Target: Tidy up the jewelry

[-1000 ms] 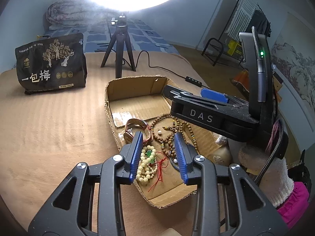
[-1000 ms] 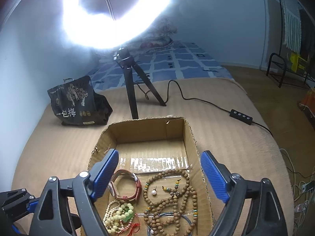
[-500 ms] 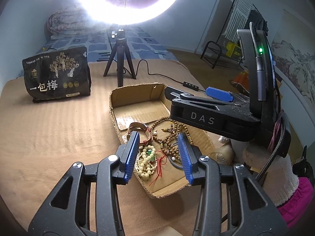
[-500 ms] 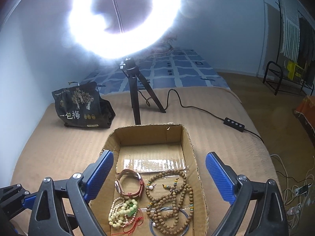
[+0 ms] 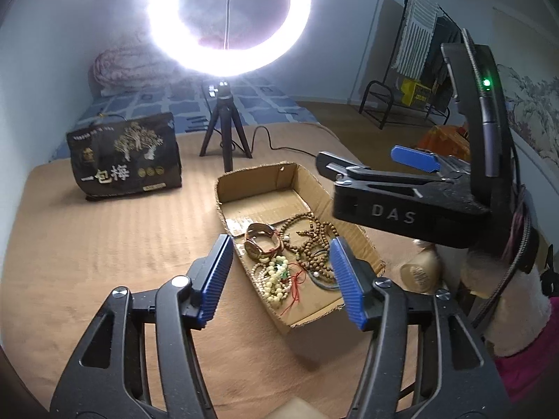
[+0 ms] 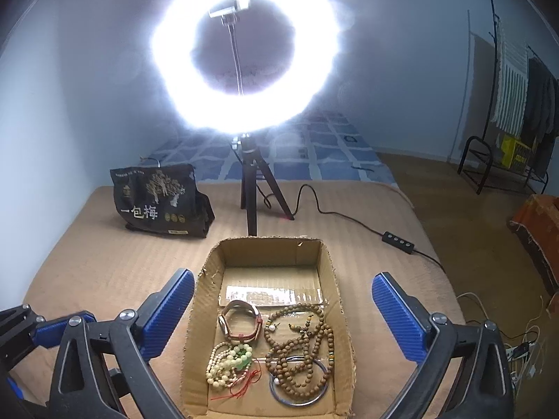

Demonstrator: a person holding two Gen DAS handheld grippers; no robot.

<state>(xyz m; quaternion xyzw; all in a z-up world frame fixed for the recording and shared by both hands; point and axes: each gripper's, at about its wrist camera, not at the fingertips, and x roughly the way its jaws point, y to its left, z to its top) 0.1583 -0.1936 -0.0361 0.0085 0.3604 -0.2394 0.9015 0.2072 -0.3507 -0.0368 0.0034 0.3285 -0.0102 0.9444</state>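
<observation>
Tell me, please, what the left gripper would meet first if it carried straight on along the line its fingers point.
Probably the pale bead bracelet lying in the cardboard box, beside the brown-strapped watch. The left gripper is empty, its jaws opening, and it is aimed down at that heap. Depth is unclear, so the box's near wall might come first.

Gloved hand [image 5: 503, 300] behind right gripper [image 5: 370, 166], partly hidden

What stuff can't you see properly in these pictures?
- Silver bangle: right wrist view, partly covered by the brown bead strands.
- Small print on the black snack bag: both views, too small to read.
- Person's hand: left wrist view, mostly hidden by the right tongs.
- Middle of the ring light: glare washes it out.
- Cardboard box near corners: right wrist view, cut off by the bottom edge.
</observation>
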